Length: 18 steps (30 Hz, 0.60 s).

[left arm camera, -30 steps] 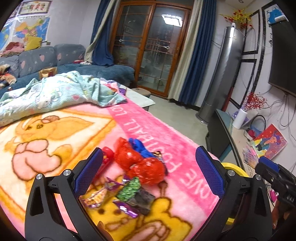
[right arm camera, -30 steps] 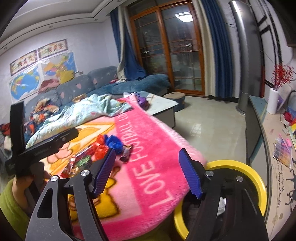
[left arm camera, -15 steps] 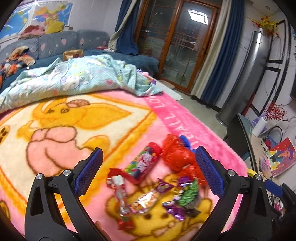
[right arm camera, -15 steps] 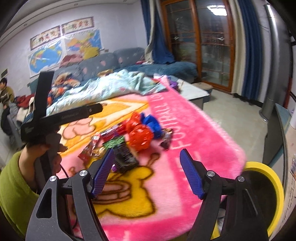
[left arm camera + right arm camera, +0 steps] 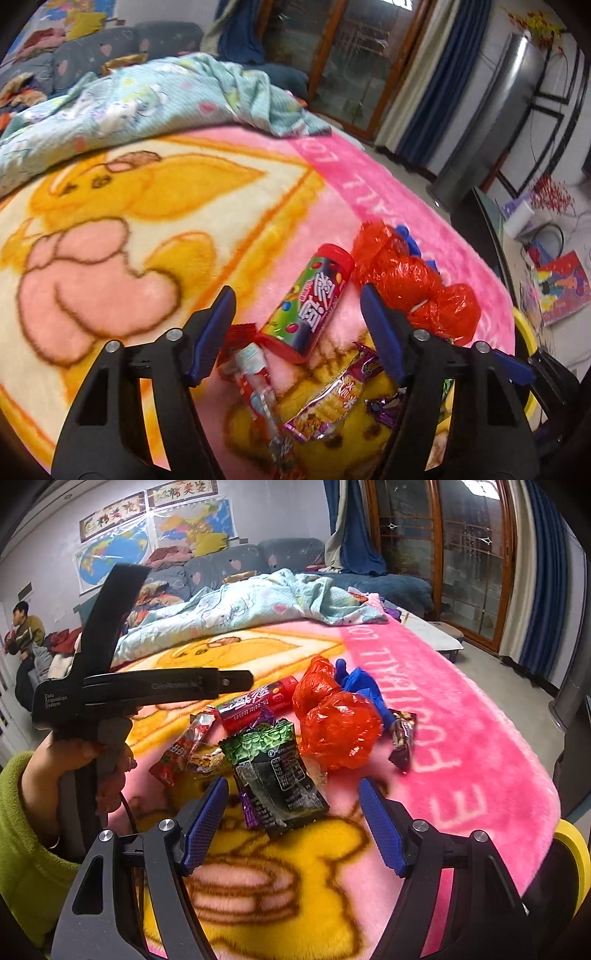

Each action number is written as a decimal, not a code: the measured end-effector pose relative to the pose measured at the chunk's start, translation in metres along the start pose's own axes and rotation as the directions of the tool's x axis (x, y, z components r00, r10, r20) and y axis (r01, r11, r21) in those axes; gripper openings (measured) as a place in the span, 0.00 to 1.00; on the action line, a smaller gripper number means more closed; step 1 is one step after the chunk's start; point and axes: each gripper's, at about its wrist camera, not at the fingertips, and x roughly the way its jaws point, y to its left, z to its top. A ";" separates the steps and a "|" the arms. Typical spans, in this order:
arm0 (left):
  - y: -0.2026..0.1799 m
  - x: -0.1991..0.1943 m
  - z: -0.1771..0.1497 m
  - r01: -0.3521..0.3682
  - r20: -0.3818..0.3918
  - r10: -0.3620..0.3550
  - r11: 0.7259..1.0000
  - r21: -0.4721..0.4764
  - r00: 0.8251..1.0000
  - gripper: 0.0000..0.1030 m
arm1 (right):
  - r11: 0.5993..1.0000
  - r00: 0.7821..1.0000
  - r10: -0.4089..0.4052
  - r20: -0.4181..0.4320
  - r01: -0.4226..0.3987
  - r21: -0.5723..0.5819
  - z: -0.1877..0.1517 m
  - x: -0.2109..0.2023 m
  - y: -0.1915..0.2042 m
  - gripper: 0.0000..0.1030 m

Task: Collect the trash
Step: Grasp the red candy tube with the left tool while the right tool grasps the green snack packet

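A heap of trash lies on a pink and yellow blanket [image 5: 110,206]: a candy tube [image 5: 308,299] with a red cap, crumpled red cellophane [image 5: 410,280], a blue wrapper [image 5: 364,686], a green-black snack packet [image 5: 273,771] and small wrappers [image 5: 332,402]. My left gripper [image 5: 297,306] is open and straddles the lower end of the candy tube. My right gripper [image 5: 293,805] is open just in front of the green-black packet. The left gripper also shows from the side in the right wrist view [image 5: 147,686]. A yellow bin rim [image 5: 574,856] shows past the blanket's right edge.
A light blue quilt [image 5: 147,96] is bunched at the far side of the blanket. A sofa [image 5: 258,561] with clothes stands behind. A person [image 5: 24,627] sits at far left. A low TV stand [image 5: 491,236] with clutter is on the right.
Both grippers have moved closer to the trash heap. The left one has dropped over the candy tube and its jaws stand narrower; the right one has neared the green-black packet.
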 end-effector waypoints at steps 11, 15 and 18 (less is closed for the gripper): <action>-0.010 0.040 0.003 0.000 -0.120 0.009 0.997 0.076 0.993 0.53 | 0.998 0.995 0.068 -0.073 -0.068 0.013 0.001 0.031 -0.003 0.39; -0.011 0.042 0.000 -0.006 -0.120 0.016 0.996 0.086 0.993 0.49 | 0.996 0.993 0.085 -0.082 -0.084 0.014 -0.004 0.031 -0.002 0.35; -0.010 0.041 -0.002 -0.007 -0.116 0.016 0.997 0.083 0.993 0.45 | 0.996 0.993 0.091 -0.079 -0.090 0.023 -0.005 0.028 -0.003 0.34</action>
